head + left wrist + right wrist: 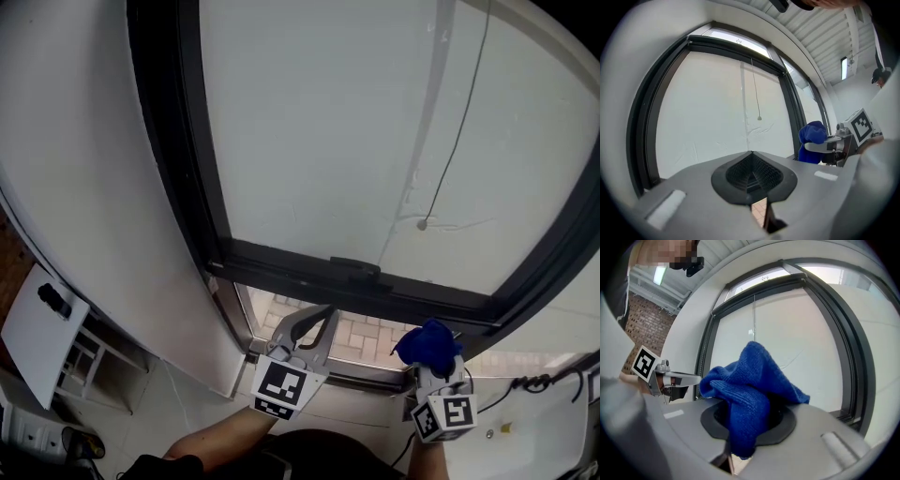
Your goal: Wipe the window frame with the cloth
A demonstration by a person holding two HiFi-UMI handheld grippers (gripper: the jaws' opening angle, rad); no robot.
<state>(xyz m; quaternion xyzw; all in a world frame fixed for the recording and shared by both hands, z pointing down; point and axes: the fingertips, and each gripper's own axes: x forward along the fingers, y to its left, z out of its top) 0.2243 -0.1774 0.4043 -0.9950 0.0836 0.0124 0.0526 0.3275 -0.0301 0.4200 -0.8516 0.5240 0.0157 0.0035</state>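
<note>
Across most of the head view spreads the big white pane, blank and bright, boxed in by the dark window frame, whose bottom rail runs slantwise across the middle of the shot. Off to the left there's the curved pale wall, and low in the corner a white panel lying tilted. Under the bottom rail, a strip of brick paving shows through the gap. Now down to the tools, both held up just beneath that rail. The left gripper is on the left side of the gap, and its own view shows the two dark pads brought together at the tips with nothing between them, an empty pinch. The right gripper is well over to the right, and it's the one doing the carrying: its jaws are clamped on the blue cloth, which bunches up above the pads in a rumpled peak and hangs a little below them. That cloth sits just under the frame's bottom rail, close to it, though whether it is touching can't be made out. Smallest of all, a thin pull cord drops down the pane to a little bead.
</note>
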